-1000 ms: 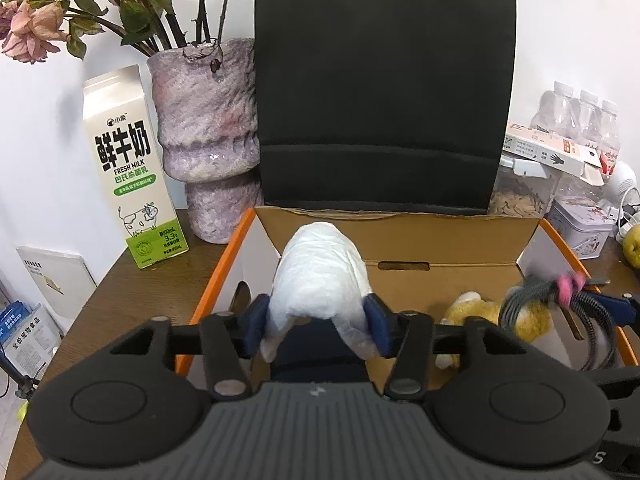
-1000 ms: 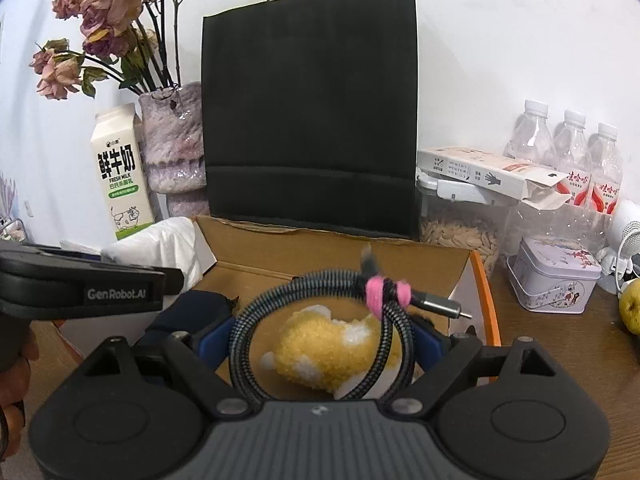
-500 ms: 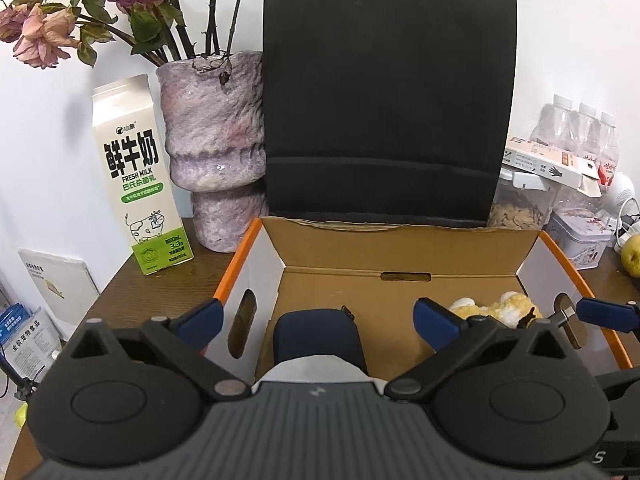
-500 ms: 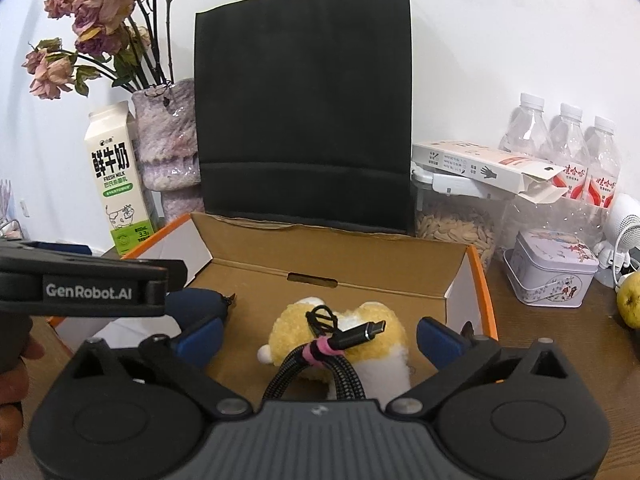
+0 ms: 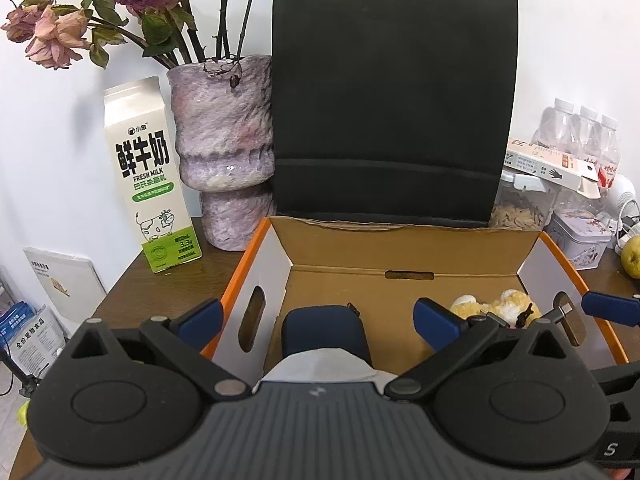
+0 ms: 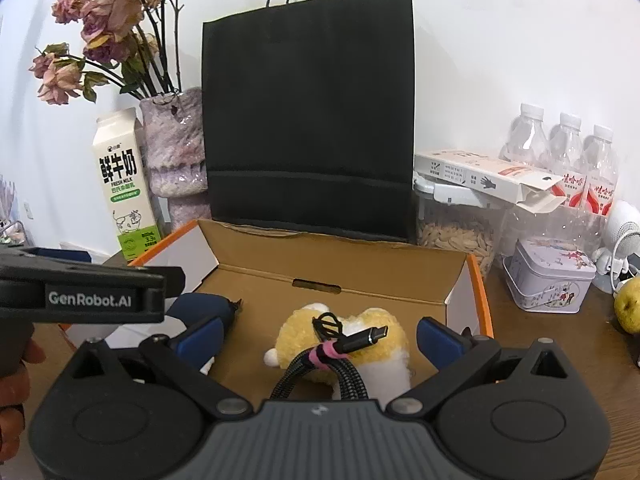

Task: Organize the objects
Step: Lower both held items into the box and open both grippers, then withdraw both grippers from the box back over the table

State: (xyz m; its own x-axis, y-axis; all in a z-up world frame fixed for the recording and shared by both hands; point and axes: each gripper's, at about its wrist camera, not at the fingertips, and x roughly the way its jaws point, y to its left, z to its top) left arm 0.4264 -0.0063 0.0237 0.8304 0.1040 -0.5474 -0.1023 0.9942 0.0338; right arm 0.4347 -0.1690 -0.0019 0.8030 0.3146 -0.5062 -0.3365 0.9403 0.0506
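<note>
1. Left gripper (image 5: 316, 318): jaws spread wide, having just been opening, nothing clamped; directly beneath it lies the white bundle (image 5: 320, 366), against the navy pouch (image 5: 324, 334).
2. Right gripper (image 6: 318, 334): jaws likewise just opened and empty; the braided cable (image 6: 340, 354) rests below on the plush toy (image 6: 352, 344).
3. Cardboard box (image 5: 400, 248), ahead of both grippers, holds all four items (so these appear stowed).
4. Beyond the box, milk carton (image 5: 150, 192) and tin (image 6: 548, 280) stand outside; whether they are to be packed cannot be told.

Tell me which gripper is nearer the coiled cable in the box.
Right. The right gripper hangs open straight over the cable, which lies on the plush toy. The left gripper is open beside it, over the navy case.
</note>
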